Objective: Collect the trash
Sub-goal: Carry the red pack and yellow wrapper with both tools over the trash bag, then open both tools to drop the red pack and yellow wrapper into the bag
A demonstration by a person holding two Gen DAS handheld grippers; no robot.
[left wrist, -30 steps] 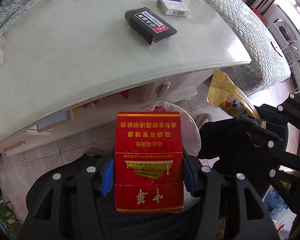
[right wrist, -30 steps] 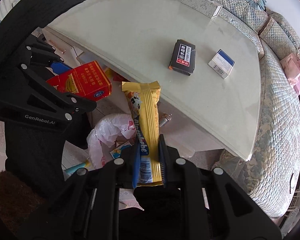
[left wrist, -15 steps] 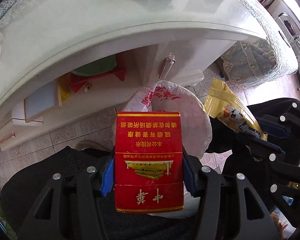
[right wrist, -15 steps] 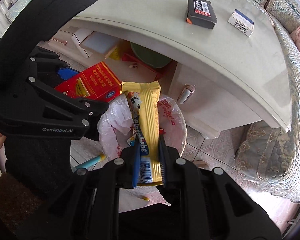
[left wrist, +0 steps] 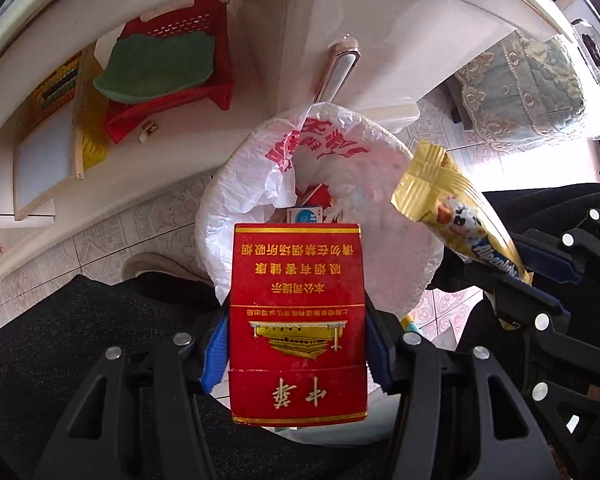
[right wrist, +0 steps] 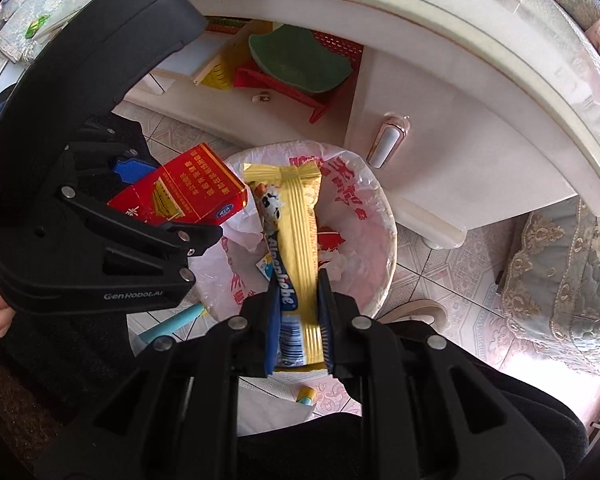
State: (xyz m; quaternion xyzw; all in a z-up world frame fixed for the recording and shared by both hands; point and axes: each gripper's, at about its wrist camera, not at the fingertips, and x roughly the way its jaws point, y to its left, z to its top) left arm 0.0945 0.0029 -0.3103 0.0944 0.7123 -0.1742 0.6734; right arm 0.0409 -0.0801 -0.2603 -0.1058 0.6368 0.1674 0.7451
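My left gripper point(left wrist: 296, 344) is shut on a red cigarette pack point(left wrist: 298, 312), its blue pads pressing both sides. The pack point(right wrist: 180, 196) hangs over the near left rim of a round bin lined with a white plastic bag point(left wrist: 332, 168). My right gripper point(right wrist: 298, 312) is shut on a gold candy wrapper point(right wrist: 296, 224), which points down over the middle of the bin point(right wrist: 372, 216). In the left wrist view the wrapper point(left wrist: 456, 216) and the right gripper point(left wrist: 540, 280) show at the right, above the bin's right edge. Some trash lies inside the bag.
A white table with a curved edge point(right wrist: 460, 64) overhangs the bin, with a drawer handle point(right wrist: 388, 140) and a red basket point(left wrist: 172, 72) on its lower shelf. A shoe point(right wrist: 416, 312) and small scraps lie on the tiled floor. A quilted sofa point(right wrist: 560, 280) stands at the right.
Both grippers have sunk from above the tabletop to below its edge, close over the bin. The table's top has left the views and the bin fills the middle. Both grips are unchanged.
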